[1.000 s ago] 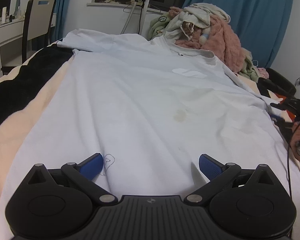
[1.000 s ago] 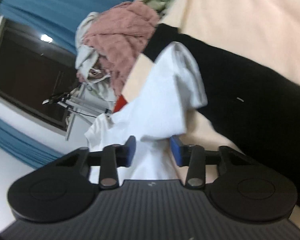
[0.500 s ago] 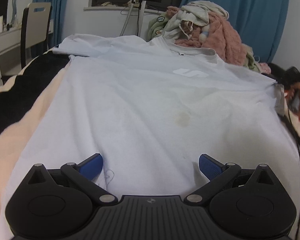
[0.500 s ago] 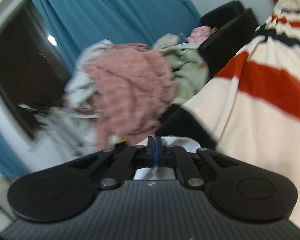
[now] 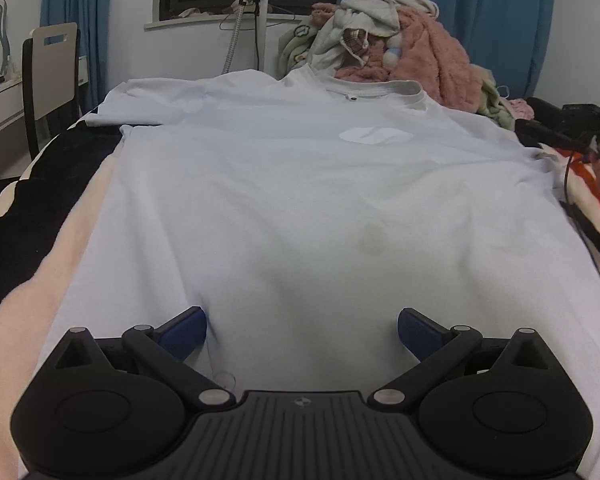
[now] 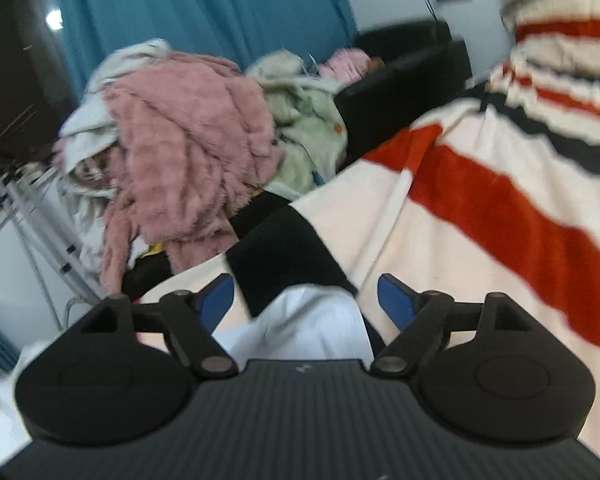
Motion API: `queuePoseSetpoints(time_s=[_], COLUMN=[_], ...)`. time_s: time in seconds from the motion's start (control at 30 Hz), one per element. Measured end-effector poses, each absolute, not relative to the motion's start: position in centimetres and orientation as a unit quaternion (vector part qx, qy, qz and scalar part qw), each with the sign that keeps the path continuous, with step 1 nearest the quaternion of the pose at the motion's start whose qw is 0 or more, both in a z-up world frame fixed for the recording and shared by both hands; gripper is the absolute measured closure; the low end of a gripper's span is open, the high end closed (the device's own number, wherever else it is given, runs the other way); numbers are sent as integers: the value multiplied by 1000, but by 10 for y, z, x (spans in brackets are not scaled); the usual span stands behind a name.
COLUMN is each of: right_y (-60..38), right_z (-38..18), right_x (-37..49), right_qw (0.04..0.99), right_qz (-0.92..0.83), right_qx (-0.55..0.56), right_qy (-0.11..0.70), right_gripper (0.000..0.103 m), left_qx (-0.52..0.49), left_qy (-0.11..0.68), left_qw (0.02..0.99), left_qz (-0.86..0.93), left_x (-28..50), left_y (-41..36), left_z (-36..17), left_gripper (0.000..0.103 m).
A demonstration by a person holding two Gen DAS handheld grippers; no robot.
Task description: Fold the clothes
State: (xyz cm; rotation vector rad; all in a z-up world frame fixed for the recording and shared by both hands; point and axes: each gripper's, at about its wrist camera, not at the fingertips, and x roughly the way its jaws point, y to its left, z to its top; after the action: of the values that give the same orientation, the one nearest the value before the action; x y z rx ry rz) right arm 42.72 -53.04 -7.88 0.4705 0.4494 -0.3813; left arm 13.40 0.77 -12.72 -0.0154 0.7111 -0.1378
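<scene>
White T-shirt (image 5: pixel 300 200) lies flat on the striped blanket (image 6: pixel 480 200), collar at 12 o'clock; with the left gripper (image 5: pixel 302 326) spread over the hem and the right gripper (image 6: pixel 305 294) just reopened above the released sleeve, I'd regrip squarely before folding.

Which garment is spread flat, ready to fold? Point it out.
The white T-shirt, laid open across the bed under the left gripper. The pink fleece and the others are heaped behind its collar.
</scene>
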Motion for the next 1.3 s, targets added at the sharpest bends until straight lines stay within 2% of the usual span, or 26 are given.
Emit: queuePoseSetpoints(time_s=[0.33, 0.43, 0.5, 0.67, 0.8, 0.97, 1.3], right_y=[-418, -388, -372, -357, -379, -422, -452], right_z=[-22, -15, -14, -15, -9, -15, -41], right_x=[194, 125, 80, -7, -31, -42, -35], right_qw=[945, 949, 954, 964, 970, 957, 932], right_qz=[-88, -50, -29, -5, -45, -84, -47], right_qx=[230, 227, 220, 202, 201, 263, 347], right_qy=[213, 211, 201, 175, 129, 87, 89], right_gripper=[24, 24, 24, 23, 23, 21, 21], left_qx=[-24, -14, 4, 29, 32, 35, 102], left_qy=[295, 280, 280, 271, 268, 268, 258], left_qw=[948, 952, 951, 944, 930, 901, 844], left_qz=[-114, -123, -133, -188, -250, -339, -459], left_x=[72, 54, 45, 21, 7, -15, -45], left_y=[8, 3, -4, -26, -66, -139, -282], left_z=[-87, -81, -80, -79, -78, -92, -149], left_gripper=[0, 3, 8, 11, 14, 19, 20])
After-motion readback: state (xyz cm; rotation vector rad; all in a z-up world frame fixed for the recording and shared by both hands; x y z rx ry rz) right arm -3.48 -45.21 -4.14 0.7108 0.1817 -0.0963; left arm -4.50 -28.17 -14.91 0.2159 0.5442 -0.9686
